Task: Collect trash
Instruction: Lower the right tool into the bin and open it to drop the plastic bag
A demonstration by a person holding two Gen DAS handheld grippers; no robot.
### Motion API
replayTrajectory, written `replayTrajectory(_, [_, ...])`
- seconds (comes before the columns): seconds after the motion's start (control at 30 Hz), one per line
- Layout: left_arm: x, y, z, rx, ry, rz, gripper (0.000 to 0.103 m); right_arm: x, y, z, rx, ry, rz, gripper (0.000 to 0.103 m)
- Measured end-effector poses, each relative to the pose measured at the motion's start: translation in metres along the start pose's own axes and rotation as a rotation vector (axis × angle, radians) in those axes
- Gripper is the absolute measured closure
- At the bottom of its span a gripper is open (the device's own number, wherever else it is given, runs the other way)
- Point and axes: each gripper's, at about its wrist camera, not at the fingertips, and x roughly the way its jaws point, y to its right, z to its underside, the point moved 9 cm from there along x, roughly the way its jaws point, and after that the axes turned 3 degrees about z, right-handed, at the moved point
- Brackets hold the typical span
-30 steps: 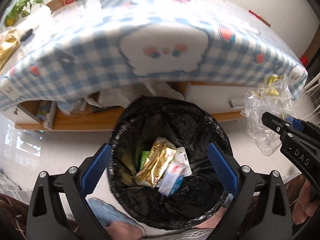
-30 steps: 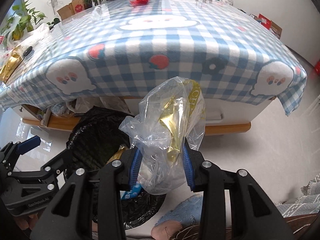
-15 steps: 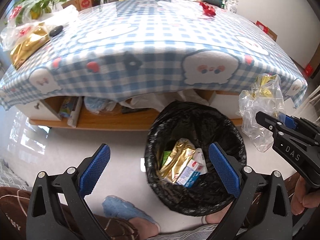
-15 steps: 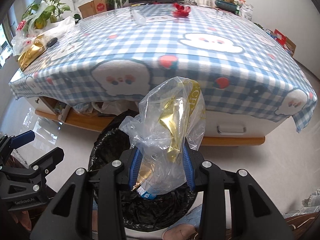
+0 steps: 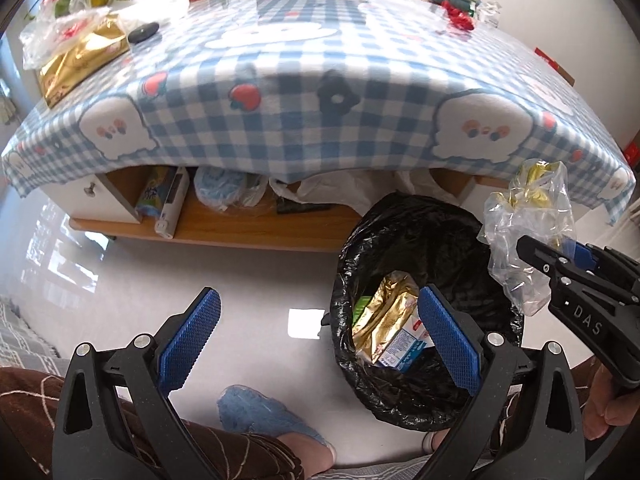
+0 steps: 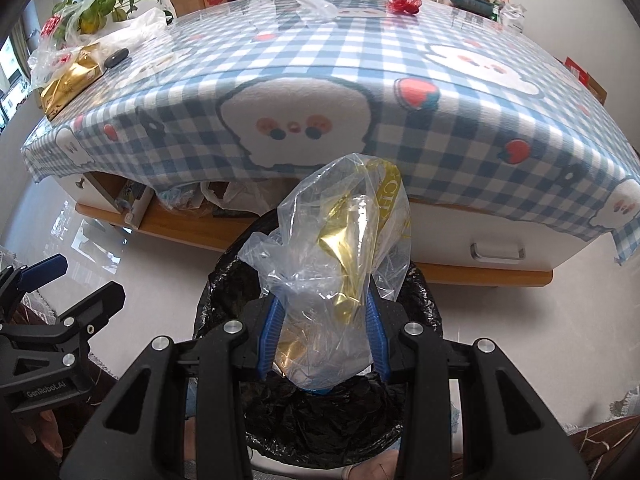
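My right gripper [image 6: 322, 320] is shut on a crumpled clear plastic bag [image 6: 332, 256] with gold foil inside. It holds the bag right over the black-lined trash bin [image 6: 320, 412]. In the left wrist view the same bag [image 5: 528, 236] hangs over the right rim of the bin [image 5: 404, 240], pinched in the right gripper [image 5: 560, 256]. Gold and white wrappers [image 5: 388, 324] lie in the bin. My left gripper [image 5: 316, 336] stands open and empty above the floor, its right finger over the bin. More trash lies on the table: a gold packet [image 5: 80, 60] in a clear bag, far left.
A low table with a blue checked cloth [image 5: 304, 92] stands behind the bin, with a cluttered wooden shelf [image 5: 240, 228] under it. A red scrap [image 6: 402, 2] and a clear wrapper [image 6: 316, 6] lie at the table's far side. A person's blue slipper [image 5: 272, 412] is near the bin.
Both views have slid left along the table. In the left wrist view the bin went from between the fingers to the right side. The right gripper, still holding the bag, now sits over the bin's middle.
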Motion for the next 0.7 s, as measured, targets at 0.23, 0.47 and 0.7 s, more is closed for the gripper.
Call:
replayTrajectory(0.23, [0.010, -0.003, -0.001, -0.006, -0.004, 0.002, 0.006, 0.022, -0.006, 0.006, 0.000, -0.035, 0.001, 0.067])
replayTrajectory(0.47, [0.017, -0.009, -0.003, -0.029, -0.019, -0.004, 0.006, 0.031, -0.013, 0.007, -0.013, -0.047, -0.002, 0.067])
replayTrajectory(0.7, [0.019, -0.012, -0.003, -0.036, -0.018, -0.018, 0.006, 0.031, -0.014, 0.006, -0.021, -0.040, 0.003, 0.063])
